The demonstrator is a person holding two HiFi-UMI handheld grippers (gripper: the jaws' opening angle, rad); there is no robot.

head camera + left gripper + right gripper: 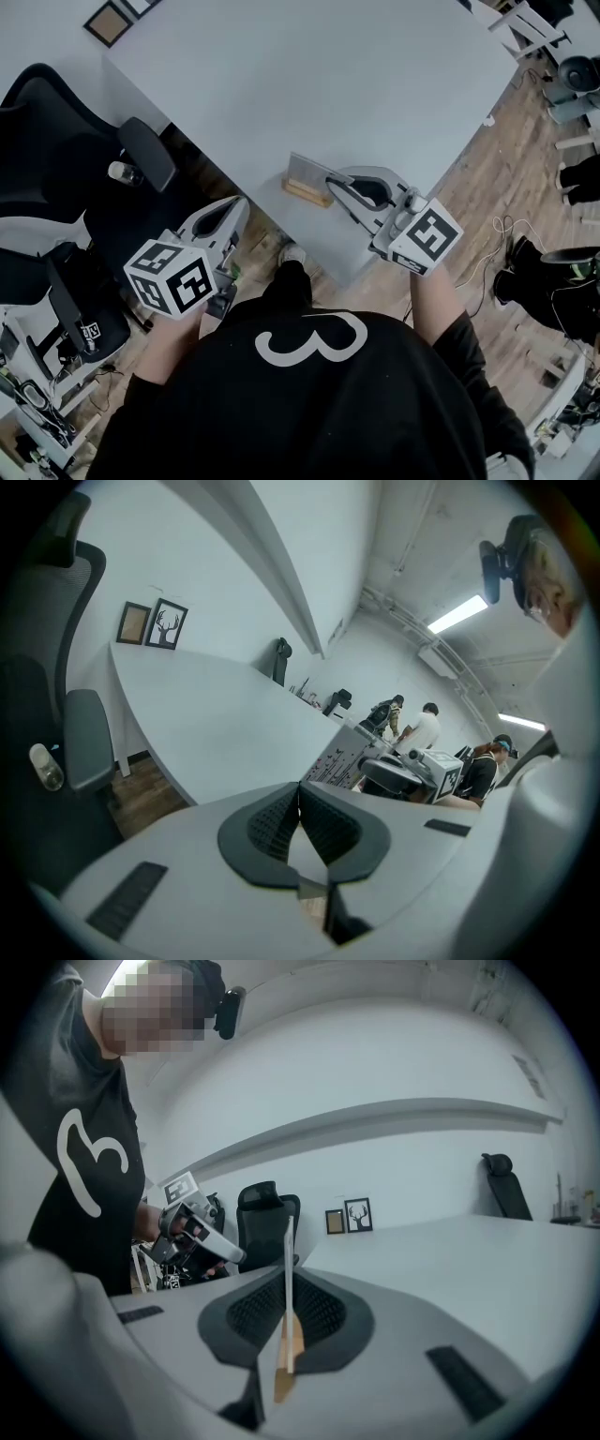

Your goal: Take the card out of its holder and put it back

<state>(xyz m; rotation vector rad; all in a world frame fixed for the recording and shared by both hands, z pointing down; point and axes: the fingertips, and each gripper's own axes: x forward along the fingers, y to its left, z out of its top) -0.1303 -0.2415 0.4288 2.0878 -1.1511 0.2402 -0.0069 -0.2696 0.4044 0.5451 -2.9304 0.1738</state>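
Right gripper: jaws were clamped on the card. It sat edge-on between the pads, upright, top edge sticking out past the fingertips. The wooden holder showed at the card's lower end, down between the pads. Couldn't tell if the card was still seated in it or if the holder was off the table.

In the head view, card and holder sat at the near edge of the white table, right at the right gripper's tips.

Left gripper: pads were together at the tips, nothing in them. It hung off the table's near-left edge, well apart from the card, next to the black office chair.

Two picture frames leaned on the wall at the table's far end. Several people stood in the background.
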